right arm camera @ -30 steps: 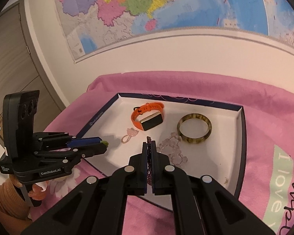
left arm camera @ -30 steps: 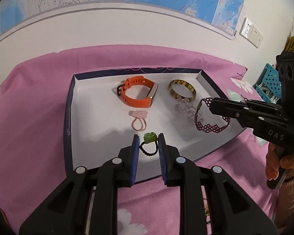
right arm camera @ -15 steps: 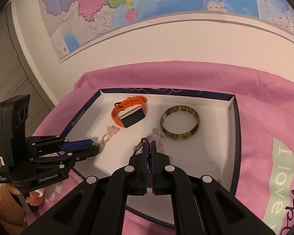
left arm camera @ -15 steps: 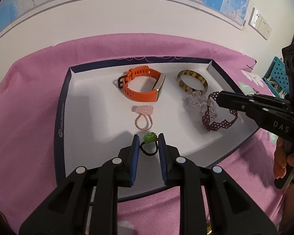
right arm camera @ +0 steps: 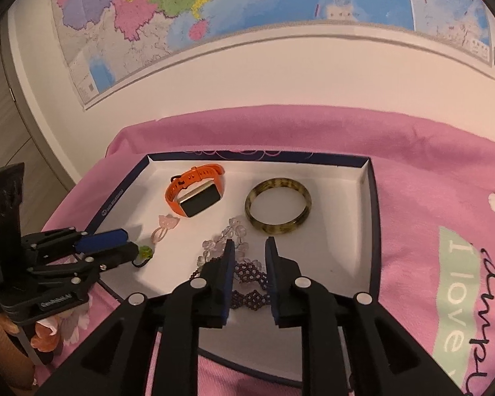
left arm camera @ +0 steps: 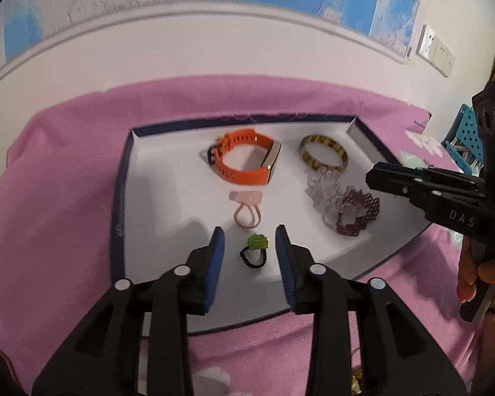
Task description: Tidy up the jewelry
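A white tray (left arm camera: 168, 191) with a navy rim lies on pink cloth. In it are an orange watch (left arm camera: 244, 161), a tortoiseshell bangle (left arm camera: 323, 155), a clear bead bracelet (left arm camera: 323, 191), a pink ring (left arm camera: 247, 211), a purple beaded bracelet (left arm camera: 356, 213) and a green-topped ring (left arm camera: 254, 250). My left gripper (left arm camera: 250, 231) is opening; the green ring lies on the tray between its jaws, untouched by the pads. My right gripper (right arm camera: 250, 243) is opening too, and the purple bracelet (right arm camera: 247, 274) rests on the tray (right arm camera: 374, 204) between its jaws, free of them.
Pink cloth (right arm camera: 429, 181) printed with lettering covers the table around the tray. A map hangs on the wall (right arm camera: 280, 66) behind. A blue perforated basket (left arm camera: 462, 132) stands at the right edge. A hand (left arm camera: 472, 274) holds the right gripper's handle.
Both grippers' jaws have spread apart. The green ring has left the left pads, the purple bracelet has left the right pads, and both lie on the tray.
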